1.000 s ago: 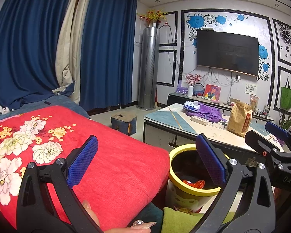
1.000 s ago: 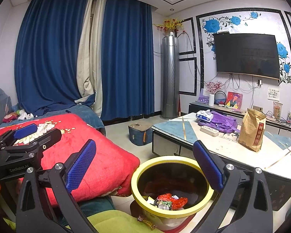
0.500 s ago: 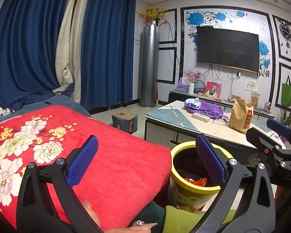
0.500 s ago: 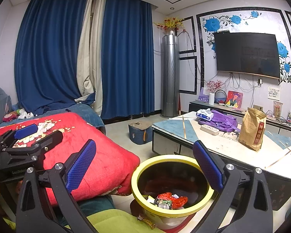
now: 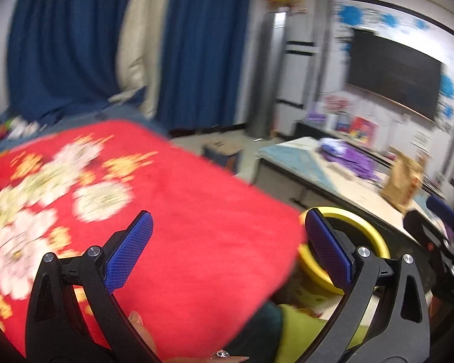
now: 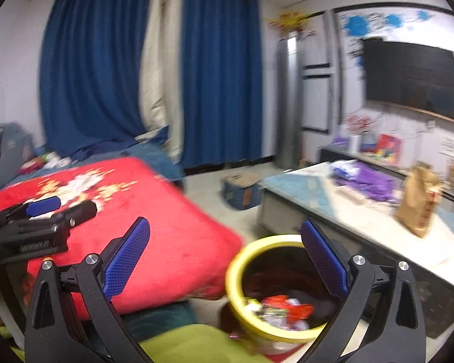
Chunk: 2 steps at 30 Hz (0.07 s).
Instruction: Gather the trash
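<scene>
A yellow-rimmed trash bin (image 6: 275,332) stands on the floor between the red blanket and the low table, with red and white wrappers (image 6: 283,310) inside. My right gripper (image 6: 225,257) hangs open above and to the left of the bin, nothing between its blue pads. My left gripper (image 5: 228,249) is open over the red flowered blanket (image 5: 172,211), empty too; the bin's rim (image 5: 369,236) shows behind its right finger. Each gripper appears in the other's view: the left gripper (image 6: 45,211) at the left edge, the right gripper (image 5: 439,236) at the right edge. Both views are motion-blurred.
A low table (image 6: 375,217) at the right carries a brown paper bag (image 6: 417,202) and purple cloth (image 6: 366,178). A small blue box (image 6: 242,190) sits on the floor. Green fabric (image 6: 193,345) lies in front. Blue curtains (image 6: 221,90) and a TV (image 6: 411,78) are behind.
Both cameras have swung left and now blur. The bin slid to the right in both views and the red blanket fills more of the left wrist view. Both grippers stay open.
</scene>
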{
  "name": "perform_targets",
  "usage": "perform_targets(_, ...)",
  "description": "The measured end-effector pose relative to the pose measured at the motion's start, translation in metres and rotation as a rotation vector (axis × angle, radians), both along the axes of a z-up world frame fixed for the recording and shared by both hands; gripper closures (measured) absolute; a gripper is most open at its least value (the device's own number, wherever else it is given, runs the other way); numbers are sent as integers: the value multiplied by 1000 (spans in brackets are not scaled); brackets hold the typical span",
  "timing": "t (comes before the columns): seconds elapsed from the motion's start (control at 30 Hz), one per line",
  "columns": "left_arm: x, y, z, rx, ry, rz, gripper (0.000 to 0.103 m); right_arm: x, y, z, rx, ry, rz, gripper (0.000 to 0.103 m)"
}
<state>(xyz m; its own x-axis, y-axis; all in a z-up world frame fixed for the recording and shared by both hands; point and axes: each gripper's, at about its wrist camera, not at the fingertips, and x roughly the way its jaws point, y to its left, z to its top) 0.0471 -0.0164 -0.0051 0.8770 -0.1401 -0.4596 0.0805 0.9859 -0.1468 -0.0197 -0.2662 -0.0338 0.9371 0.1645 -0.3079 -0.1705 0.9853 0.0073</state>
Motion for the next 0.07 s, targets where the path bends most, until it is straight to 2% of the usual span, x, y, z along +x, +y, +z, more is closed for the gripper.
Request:
perform_targets(0.03, 1, 15, 1, -12, 13, 35, 11, 7, 13, 2, -3, 20, 38, 6)
perform_targets(0.07, 1, 44, 3, -15, 26, 124, 11, 19, 39, 4, -15, 53, 111, 6)
